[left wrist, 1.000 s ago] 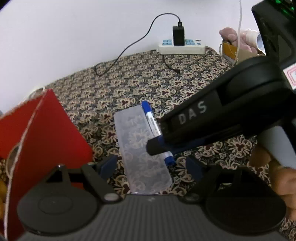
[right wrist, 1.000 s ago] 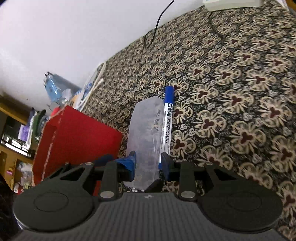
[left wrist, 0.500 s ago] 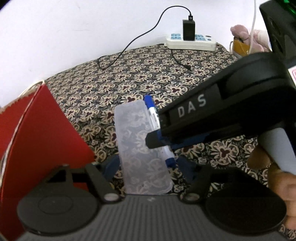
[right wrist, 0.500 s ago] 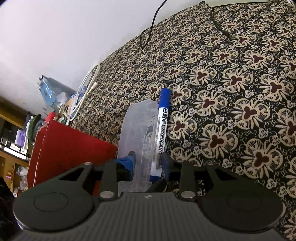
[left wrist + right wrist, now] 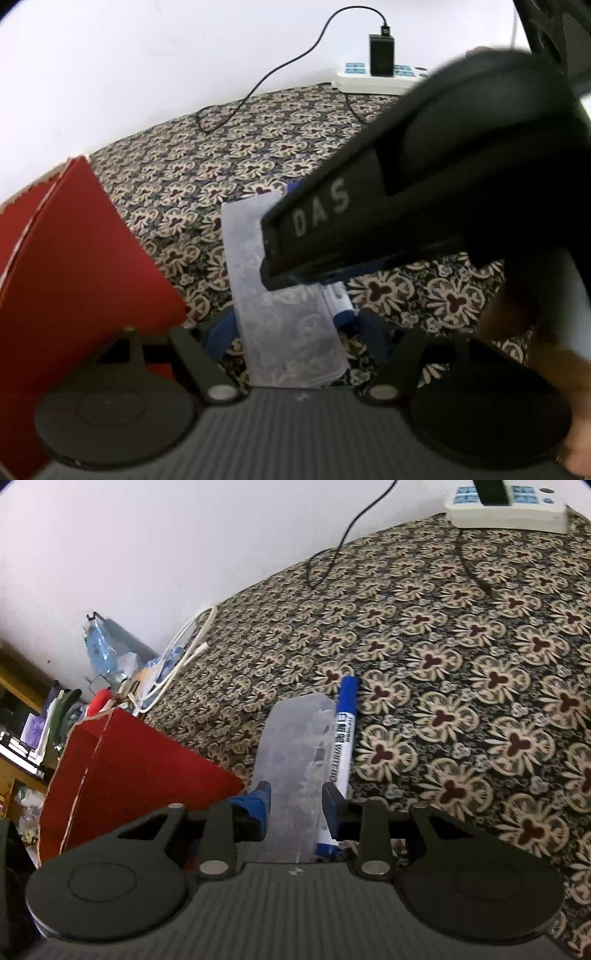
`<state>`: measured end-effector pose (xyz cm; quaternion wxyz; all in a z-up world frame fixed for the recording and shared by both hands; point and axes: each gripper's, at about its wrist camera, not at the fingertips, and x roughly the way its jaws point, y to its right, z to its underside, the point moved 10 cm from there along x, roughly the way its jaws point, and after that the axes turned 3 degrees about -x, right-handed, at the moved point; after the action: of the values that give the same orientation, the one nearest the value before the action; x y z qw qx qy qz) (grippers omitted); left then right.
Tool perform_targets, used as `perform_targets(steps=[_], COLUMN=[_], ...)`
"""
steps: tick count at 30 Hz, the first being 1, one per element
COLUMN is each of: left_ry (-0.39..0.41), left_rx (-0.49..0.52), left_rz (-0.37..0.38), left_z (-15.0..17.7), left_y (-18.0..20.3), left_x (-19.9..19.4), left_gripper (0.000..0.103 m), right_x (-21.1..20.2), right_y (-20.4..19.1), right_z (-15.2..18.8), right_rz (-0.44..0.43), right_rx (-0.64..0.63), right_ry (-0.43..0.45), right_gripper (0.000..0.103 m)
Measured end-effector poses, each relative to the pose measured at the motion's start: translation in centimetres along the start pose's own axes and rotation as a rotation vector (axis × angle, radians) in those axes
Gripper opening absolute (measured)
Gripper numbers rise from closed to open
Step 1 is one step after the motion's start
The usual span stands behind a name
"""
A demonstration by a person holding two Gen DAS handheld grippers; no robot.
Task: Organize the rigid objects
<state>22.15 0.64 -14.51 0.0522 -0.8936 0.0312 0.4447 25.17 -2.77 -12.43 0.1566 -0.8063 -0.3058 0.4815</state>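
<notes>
Translucent plastic case (image 5: 291, 753) flat on the patterned cloth (image 5: 480, 686), long axis running straight ahead between the closing right gripper (image 5: 295, 799), nearer and not yet gripping; blue marker (image 5: 341, 738) alongside; left gripper (image 5: 291, 332) opening astride its near end.

A tablecloth (image 5: 461, 686) is patterned with cream and beige flower medallions with dark red centres on a black ground, set against a plain white wall (image 5: 166, 546). Recorded on it are a clear, frosted plastic case (image 5: 291, 753), a whiteboard marker (image 5: 343, 734) with white barrel, blue cap and dark lettering just right of it, and a plain red box (image 5: 122, 775) with pale edges at the left. At the far side a white power strip (image 5: 369, 79) with blue sockets carries a black adapter (image 5: 381, 54) and black cable (image 5: 280, 68).
</notes>
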Motion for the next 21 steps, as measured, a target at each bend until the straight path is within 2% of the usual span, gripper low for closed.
perform_targets(steps=[5, 7, 12, 21], left_ry=[-0.010, -0.019, -0.040, -0.054], left_rx=[0.001, 0.002, 0.008, 0.085], left_rz=[0.015, 0.031, 0.074, 0.156], left_z=[0.1, 0.4, 2.0, 7.0], left_y=[0.2, 0.5, 1.8, 4.5], left_x=[-0.7, -1.0, -2.8, -7.0], left_gripper=[0.060, 0.051, 0.050, 0.050], right_x=[1.0, 0.9, -0.8, -5.5], right_y=[-0.6, -0.6, 0.0, 0.1], right_z=[0.6, 1.0, 2.8, 8.6], right_rz=[0.034, 0.029, 0.012, 0.020], right_rx=[-0.026, -0.008, 0.018, 0.050], right_ry=[-0.038, -0.051, -0.078, -0.100], right_gripper=[0.015, 0.015, 0.014, 0.016])
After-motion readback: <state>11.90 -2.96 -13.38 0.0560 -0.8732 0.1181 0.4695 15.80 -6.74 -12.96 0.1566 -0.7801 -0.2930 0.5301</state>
